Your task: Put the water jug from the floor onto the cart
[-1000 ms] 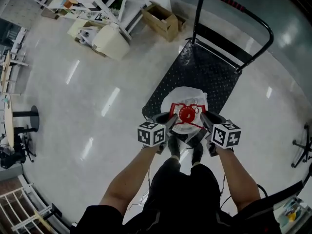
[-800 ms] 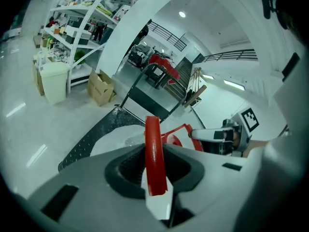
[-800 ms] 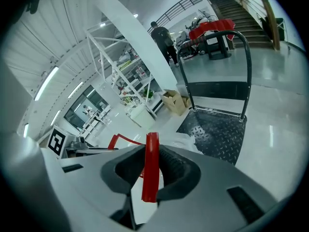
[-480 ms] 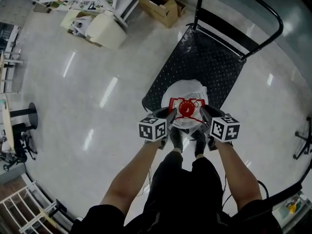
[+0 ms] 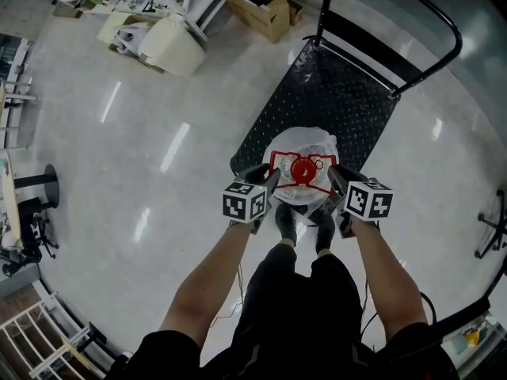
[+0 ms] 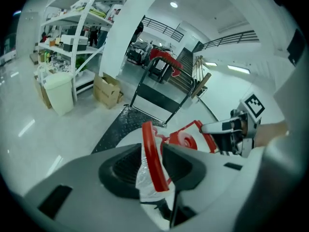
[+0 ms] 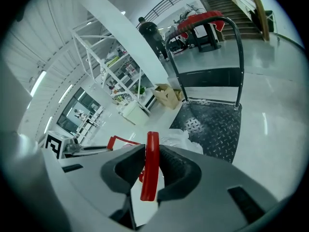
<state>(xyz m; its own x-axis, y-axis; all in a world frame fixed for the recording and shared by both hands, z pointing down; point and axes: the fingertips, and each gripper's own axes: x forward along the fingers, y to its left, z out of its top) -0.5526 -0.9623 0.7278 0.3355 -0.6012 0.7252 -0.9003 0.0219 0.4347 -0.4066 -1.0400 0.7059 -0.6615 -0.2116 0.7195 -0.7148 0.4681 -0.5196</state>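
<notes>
The left tool (image 6: 153,151) has just been opening. Its jaws stand a little spread with the red handle (image 6: 154,170) of the water jug (image 5: 305,145) between them; the strip leans on the right pad, and only crumpled plastic film fills the gap to the left pad. The right tool (image 7: 151,153) pinches the opposite side of the same handle, both pads pressed against the upright red strip.

From above, the two tools flank the jug from left and right, each tilted downward, their marker cubes towards the person. The handle forms a red frame around the red cap (image 5: 302,169), and the jug's body is wrapped in a white plastic bag.

The jug is at the near end of the cart (image 5: 333,109), over the black diamond-plate deck and just beyond the person's shoes (image 5: 285,224) — whether its base rests fully on the deck cannot be told, since the jug hides it. The cart's push bar (image 7: 240,66) rises at the far end.

Around the cart lies glossy pale floor (image 5: 158,133). Well apart, at the far left, stand a cardboard box (image 5: 257,6), a cream bin (image 5: 170,50) and white shelving (image 7: 104,57).
</notes>
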